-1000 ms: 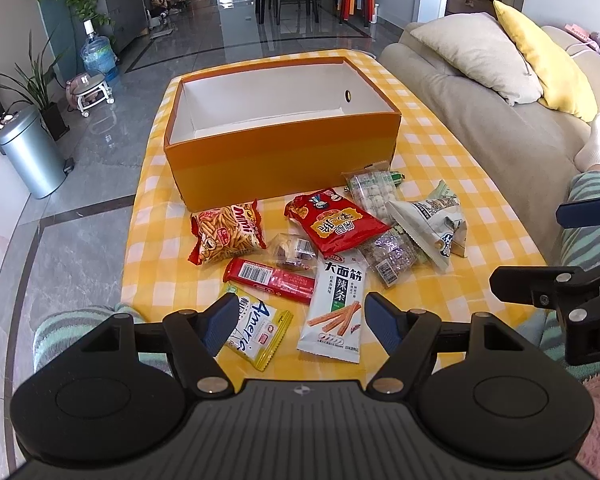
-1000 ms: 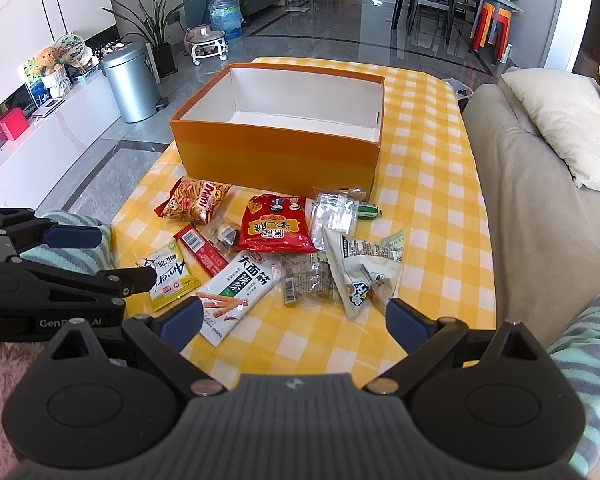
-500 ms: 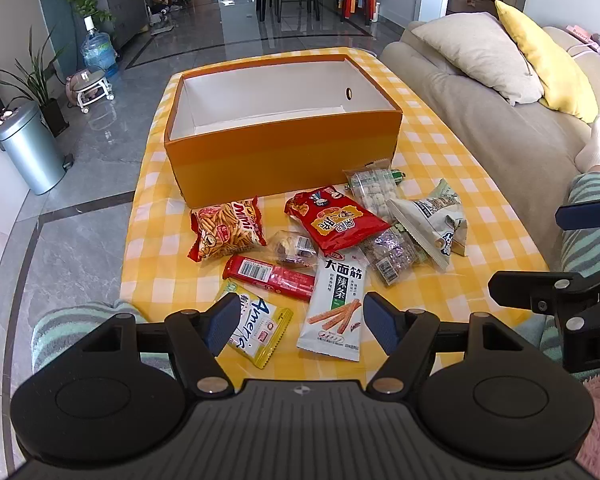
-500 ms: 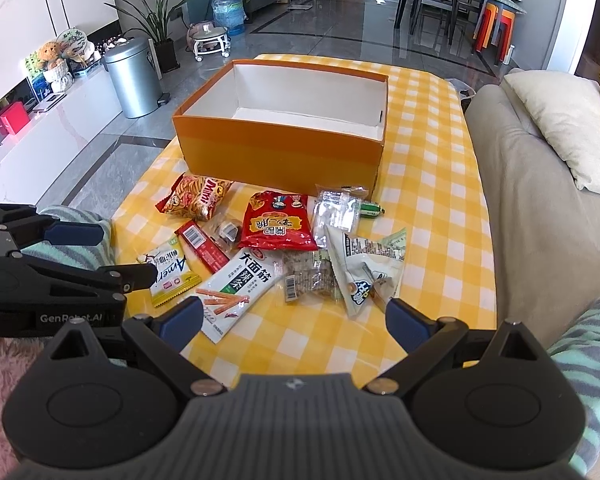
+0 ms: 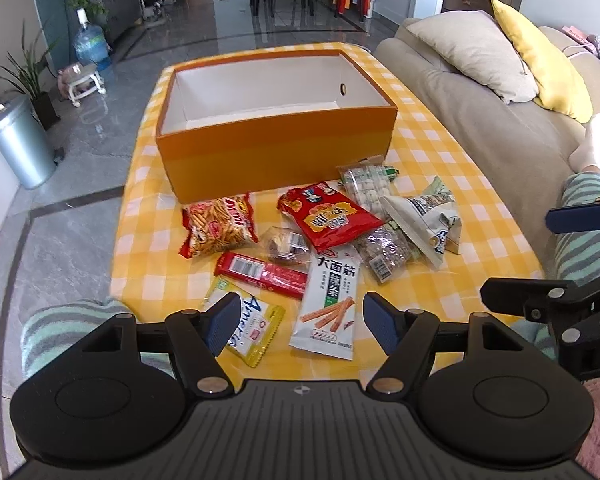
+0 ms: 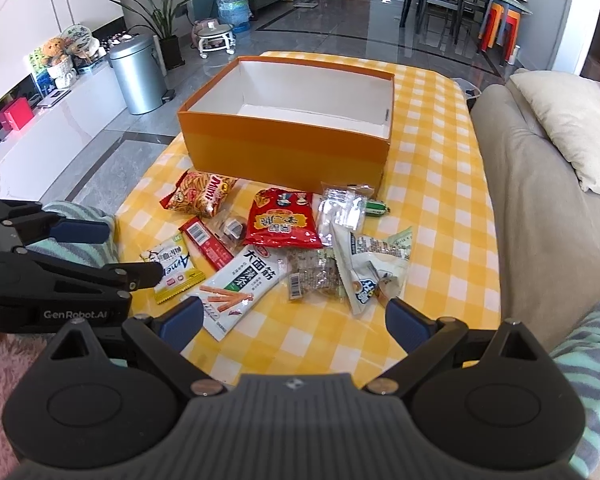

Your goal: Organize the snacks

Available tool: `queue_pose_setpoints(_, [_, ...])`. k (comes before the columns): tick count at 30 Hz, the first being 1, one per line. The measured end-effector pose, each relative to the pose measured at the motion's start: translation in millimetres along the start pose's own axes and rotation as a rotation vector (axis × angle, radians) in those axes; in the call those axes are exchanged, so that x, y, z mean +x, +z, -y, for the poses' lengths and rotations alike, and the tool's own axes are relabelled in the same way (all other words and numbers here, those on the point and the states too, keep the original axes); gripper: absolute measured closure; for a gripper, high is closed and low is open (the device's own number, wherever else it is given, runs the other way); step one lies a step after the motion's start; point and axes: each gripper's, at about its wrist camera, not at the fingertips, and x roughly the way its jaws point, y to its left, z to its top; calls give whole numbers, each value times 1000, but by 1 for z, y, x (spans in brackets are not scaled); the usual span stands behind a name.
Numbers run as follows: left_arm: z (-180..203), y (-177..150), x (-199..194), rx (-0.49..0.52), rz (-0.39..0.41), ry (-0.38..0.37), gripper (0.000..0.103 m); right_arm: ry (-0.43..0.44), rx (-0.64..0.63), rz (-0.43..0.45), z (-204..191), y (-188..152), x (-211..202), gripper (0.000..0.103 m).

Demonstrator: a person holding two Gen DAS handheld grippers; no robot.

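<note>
Both pairs of jaws stand wide apart with nothing between them. From its own camera, the left gripper point(image 5: 300, 318) hangs above the near edge of a table point(image 5: 452, 280) covered in a yellow-and-white checked cloth. The right gripper point(image 6: 294, 318) hangs beside it, also over the near edge, and neither touches any packet.

The snacks lie in a loose heap on the cloth, between the grippers and an orange box point(image 5: 276, 148) that stands open farther back on the table, its white inside bare. Nearest the left gripper are a yellow-edged wafer packet point(image 5: 252, 332) and a long white packet with green print point(image 5: 330, 304), lying side by side. Just behind them lies a red bar point(image 5: 260, 274), and behind that a small clear-wrapped sweet point(image 5: 286, 242). A bag of orange sticks point(image 5: 220, 226) sits at the left of the heap, close to the box wall. A red bag point(image 5: 328, 216) lies in the middle, partly over the white packet's top. To its right are a clear bag of pale round pieces point(image 5: 368, 188), a clear bag of brown pieces point(image 5: 386, 250) and a white-and-green crumpled bag point(image 5: 424, 220), overlapping one another.

A sofa point(image 6: 540, 208) with cushions runs along the right side of the table. Striped trouser legs point(image 6: 588, 360) show at the lower corners of both views.
</note>
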Motion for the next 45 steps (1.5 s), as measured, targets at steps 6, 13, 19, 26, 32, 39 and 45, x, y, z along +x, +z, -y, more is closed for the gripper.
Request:
queue_pose_setpoints(6, [-9, 13, 6, -25, -10, -41, 28, 13, -25, 14, 2, 5, 6, 21])
queue_pose_setpoints(13, [-19, 31, 26, -85, -30, -95, 32, -38, -12, -3, 22, 14, 33, 27])
queue_pose_setpoints(19, [-19, 48, 53, -113, -46, -114, 31, -77, 68, -40, 49, 20, 69, 27])
queue_pose_setpoints(26, [-8, 64, 93, -108, -83, -141, 24, -77, 135, -79, 69, 24, 109, 27])
queue_pose_setpoints(32, [2, 79, 129, -137, -166, -143, 16, -79, 164, -110, 82, 27, 134, 27])
queue_pose_setpoints(39, [5, 94, 168, -266, -284, -69, 16, -65, 203, -110, 98, 31, 153, 29])
queue_pose_setpoints(45, [11, 102, 187, -281, -316, 6, 14, -5, 239, -105, 107, 35, 165, 37])
